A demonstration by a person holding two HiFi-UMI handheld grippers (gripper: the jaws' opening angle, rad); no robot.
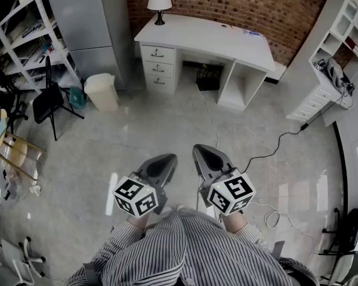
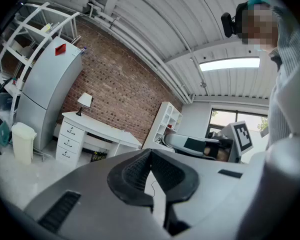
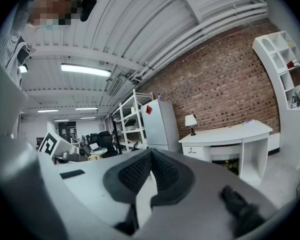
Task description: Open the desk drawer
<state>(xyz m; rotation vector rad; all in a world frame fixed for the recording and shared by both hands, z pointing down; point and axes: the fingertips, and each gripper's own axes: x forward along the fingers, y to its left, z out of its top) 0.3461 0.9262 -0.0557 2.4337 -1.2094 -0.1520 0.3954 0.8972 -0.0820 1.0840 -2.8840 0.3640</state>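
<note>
A white desk point(image 1: 209, 37) stands against the brick wall at the far side of the room. Its left pedestal has three stacked drawers point(image 1: 158, 68) with dark handles, all pushed in. A table lamp point(image 1: 159, 3) sits on the desk's left end. The desk point(image 2: 97, 130) also shows far off in the left gripper view, and the desk point(image 3: 230, 134) in the right gripper view. My left gripper point(image 1: 163, 162) and right gripper point(image 1: 204, 154) are held side by side well short of the desk, both shut on nothing.
A white bin point(image 1: 101, 92) and a tall grey fridge point(image 1: 92, 22) stand left of the desk. A black folding chair point(image 1: 48, 97) and a shelving rack point(image 1: 24, 34) are further left. White shelves point(image 1: 337, 52) fill the right wall. A black cable point(image 1: 274, 145) trails across the floor.
</note>
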